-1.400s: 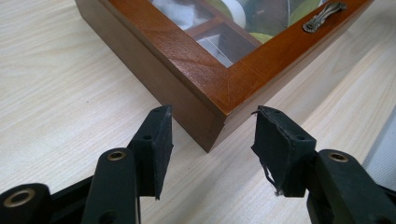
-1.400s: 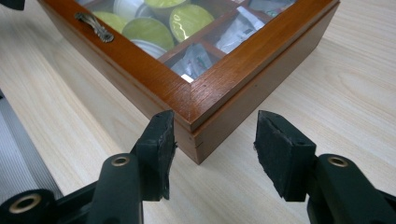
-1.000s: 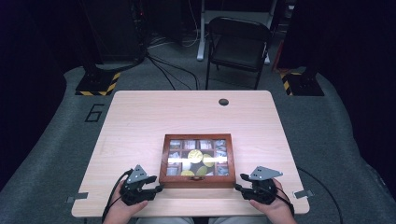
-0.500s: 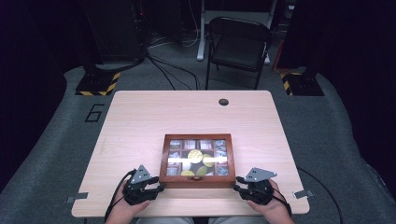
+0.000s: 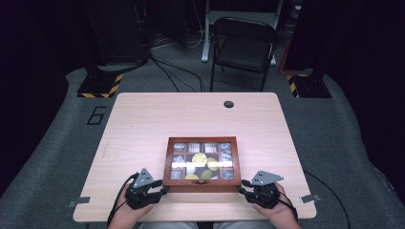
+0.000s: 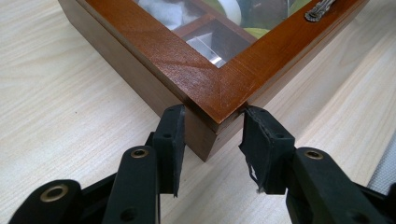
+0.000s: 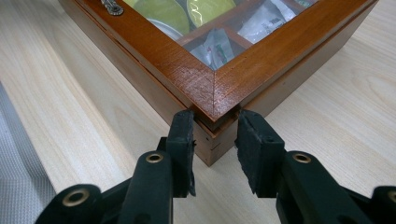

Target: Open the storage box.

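Light wood-grain table: one item of note, a reddish-brown wooden box w/ glass-paned lid, sitting centre, toward the near edge; lid down, small metal clasp on near rail looks unopened; compartments under glass hold pale packets & round yellow-green pieces, contents not further identifiable.

Progress, by judgement: early stage; both near corners now gripped, box flat on table, nothing lifted or opened; lift, shift or lid work all remain.

Left gripper: at near-left corner of box; per left gripper view jaws have just been closing, corner is between them; pads press the two side faces just under the lid rim; clenched on the corner.

Right gripper: at near-right corner, mirror position; per right gripper view jaws likewise just closing, corner wedged between; pads bear on the sides at about the lid seam; clenched on it.

Box vs claws: box lies on far side of both, spanning between them; grip is at corner tips only, shallow; slip risk if raised fast, in my opinion.
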`<action>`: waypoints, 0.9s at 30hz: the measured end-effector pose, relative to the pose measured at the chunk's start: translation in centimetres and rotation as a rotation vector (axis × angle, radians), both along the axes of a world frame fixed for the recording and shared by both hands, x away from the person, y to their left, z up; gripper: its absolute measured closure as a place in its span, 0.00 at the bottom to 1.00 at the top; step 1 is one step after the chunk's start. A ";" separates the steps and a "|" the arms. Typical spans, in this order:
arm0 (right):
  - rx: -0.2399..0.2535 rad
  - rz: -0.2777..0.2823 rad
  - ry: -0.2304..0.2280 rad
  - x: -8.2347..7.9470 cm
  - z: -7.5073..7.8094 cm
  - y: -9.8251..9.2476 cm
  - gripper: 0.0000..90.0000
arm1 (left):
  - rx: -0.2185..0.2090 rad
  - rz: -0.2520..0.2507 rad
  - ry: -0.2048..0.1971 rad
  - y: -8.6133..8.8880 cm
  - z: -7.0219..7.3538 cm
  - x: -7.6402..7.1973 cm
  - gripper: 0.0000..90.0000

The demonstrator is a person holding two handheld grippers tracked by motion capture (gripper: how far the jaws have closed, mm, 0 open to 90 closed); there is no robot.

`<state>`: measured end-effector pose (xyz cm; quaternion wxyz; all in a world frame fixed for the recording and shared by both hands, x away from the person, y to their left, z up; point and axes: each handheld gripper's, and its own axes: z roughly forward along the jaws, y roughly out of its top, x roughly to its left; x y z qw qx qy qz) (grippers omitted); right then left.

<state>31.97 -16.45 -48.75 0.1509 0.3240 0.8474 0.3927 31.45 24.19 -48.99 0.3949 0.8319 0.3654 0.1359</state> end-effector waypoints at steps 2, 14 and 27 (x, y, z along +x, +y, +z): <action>0.001 0.001 -0.003 0.0 0.0 0.0 0.74 | 0.003 -0.002 -0.002 0.0 0.0 0.0 0.66; 0.014 -0.004 -0.010 0.0 0.3 -0.1 0.73 | -0.004 -0.003 -0.019 -0.2 0.2 0.0 0.66; 0.043 -0.009 -0.021 0.0 0.7 -0.3 0.70 | -0.041 0.005 -0.023 -0.1 0.6 0.0 0.66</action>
